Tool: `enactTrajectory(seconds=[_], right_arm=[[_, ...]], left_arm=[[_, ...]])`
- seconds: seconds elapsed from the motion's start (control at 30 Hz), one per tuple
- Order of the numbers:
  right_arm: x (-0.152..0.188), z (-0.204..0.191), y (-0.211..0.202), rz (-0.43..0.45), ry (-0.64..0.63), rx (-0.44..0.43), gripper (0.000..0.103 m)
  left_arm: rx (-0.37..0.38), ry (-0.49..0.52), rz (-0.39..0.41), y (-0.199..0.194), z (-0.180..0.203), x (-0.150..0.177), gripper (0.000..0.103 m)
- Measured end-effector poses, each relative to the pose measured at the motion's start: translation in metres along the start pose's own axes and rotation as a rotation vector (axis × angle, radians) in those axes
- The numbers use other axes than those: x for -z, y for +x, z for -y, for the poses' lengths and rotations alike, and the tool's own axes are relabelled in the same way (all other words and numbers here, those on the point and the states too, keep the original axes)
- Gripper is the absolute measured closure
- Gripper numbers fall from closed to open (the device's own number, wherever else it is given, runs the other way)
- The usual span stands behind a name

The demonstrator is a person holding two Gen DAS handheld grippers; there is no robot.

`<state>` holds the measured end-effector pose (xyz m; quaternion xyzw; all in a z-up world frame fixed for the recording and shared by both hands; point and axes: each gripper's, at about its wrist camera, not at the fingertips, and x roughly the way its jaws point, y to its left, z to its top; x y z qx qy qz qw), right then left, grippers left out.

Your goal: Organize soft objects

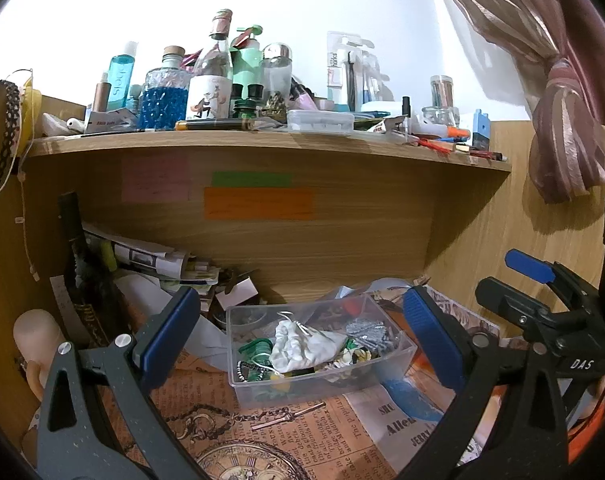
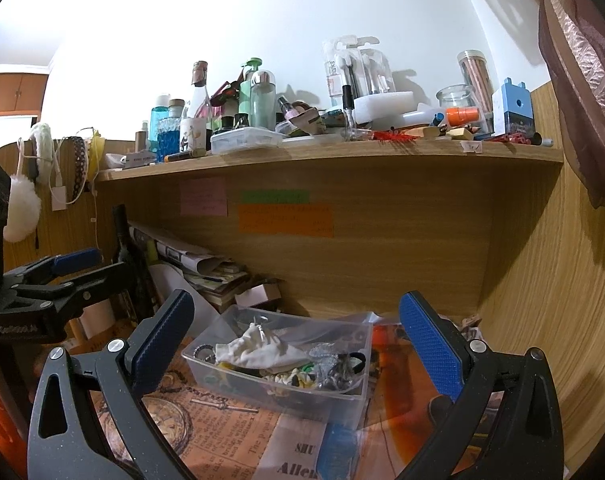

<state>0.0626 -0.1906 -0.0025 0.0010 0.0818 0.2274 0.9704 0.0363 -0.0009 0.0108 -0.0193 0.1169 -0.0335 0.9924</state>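
A clear plastic box (image 1: 302, 392) sits on the newspaper-print desk mat under a shelf. A crumpled white cloth pouch (image 1: 302, 346) lies on top of its small clutter of beads, screws and green bits. My left gripper (image 1: 300, 340) is open, and its blue pads frame the box from a little in front of it. The right wrist view shows the same box (image 2: 302, 404) and pouch (image 2: 258, 346) beyond my right gripper (image 2: 296, 342), which is also open. Neither gripper touches anything. A blue pad (image 1: 526, 266) of the right gripper shows at the right edge of the left wrist view.
A wooden shelf (image 1: 262, 140) overhead is crowded with bottles and jars. Stacked papers (image 1: 162, 264) and a dark bottle (image 2: 122, 240) stand back left. A curtain (image 1: 562, 120) hangs at right. Sticky notes (image 2: 286, 220) are on the back panel. A white puff (image 2: 20, 208) hangs far left.
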Motion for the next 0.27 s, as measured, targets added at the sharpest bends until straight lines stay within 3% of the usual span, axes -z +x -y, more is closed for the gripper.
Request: enactTrajectory(seconds=[0.27], right_arm=[[0.0014, 0.0022, 0.0028, -0.01, 0.008, -0.002, 0.0]], left_arm=[[-0.007, 0.003, -0.004, 0.0022, 0.0029, 0.0018, 0.0]])
